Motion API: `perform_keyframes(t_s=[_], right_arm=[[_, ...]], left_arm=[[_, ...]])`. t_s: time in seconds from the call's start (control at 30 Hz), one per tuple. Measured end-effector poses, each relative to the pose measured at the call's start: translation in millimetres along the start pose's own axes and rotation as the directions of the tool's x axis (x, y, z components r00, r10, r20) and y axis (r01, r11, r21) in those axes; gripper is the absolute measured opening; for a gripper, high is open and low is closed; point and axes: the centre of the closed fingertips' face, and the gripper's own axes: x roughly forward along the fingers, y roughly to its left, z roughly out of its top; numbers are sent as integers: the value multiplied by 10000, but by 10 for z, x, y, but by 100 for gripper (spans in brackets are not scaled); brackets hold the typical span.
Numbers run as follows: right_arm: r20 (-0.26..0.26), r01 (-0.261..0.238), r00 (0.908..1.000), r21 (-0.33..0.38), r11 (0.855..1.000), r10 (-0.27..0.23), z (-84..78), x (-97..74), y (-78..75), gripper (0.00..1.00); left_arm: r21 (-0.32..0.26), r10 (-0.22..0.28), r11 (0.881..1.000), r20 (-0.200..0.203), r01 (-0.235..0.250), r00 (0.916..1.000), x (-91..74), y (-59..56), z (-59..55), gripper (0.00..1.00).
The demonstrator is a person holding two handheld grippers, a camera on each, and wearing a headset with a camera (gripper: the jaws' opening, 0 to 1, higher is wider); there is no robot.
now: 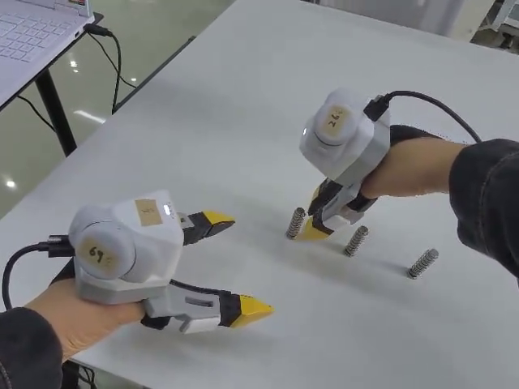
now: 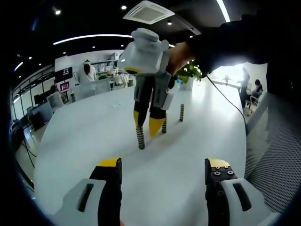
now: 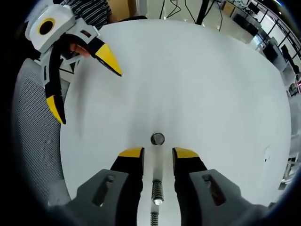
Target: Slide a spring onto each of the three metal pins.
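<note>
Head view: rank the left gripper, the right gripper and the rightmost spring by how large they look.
Largest: left gripper, though it is nearest the camera, so its lead is unsure.
Next: right gripper, which looks slightly smaller and seems to be the same build.
Smallest by far: rightmost spring.

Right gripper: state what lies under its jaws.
Under the right gripper, three upright springs stand on the white table: far spring beyond the tips, middle spring and near spring between the open jaws. Coils hide any pins inside.
</note>
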Motion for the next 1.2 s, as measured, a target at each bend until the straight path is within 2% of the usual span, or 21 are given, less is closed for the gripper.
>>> perform_keyframes(t_s=[0.4, 0.7, 1.1, 1.13, 1.2], right_arm=[[720, 445, 9962, 639, 9970, -490, -108, -254, -6, 28], [1304, 878, 9859, 1342, 9871, -1054, -273, -485, -13, 29], [1610, 1390, 9714, 2100, 9678, -1744, -552, -701, 99, 33], [1639, 1431, 9697, 2207, 9648, -1814, -605, -722, 57, 33], [1703, 1551, 9654, 2347, 9596, -1976, -657, -760, 67, 34]], left_arm=[[231, -108, 9997, -166, 112, 9998, 18, -31, 44, 71], [448, -221, 9987, -272, 233, 9994, 46, -78, 113, 71], [607, -283, 9977, -455, 311, 9986, 80, -82, 115, 71], [618, -291, 9976, -478, 320, 9984, 84, -83, 117, 71], [639, -295, 9974, -491, 326, 9984, 90, -83, 119, 71]])
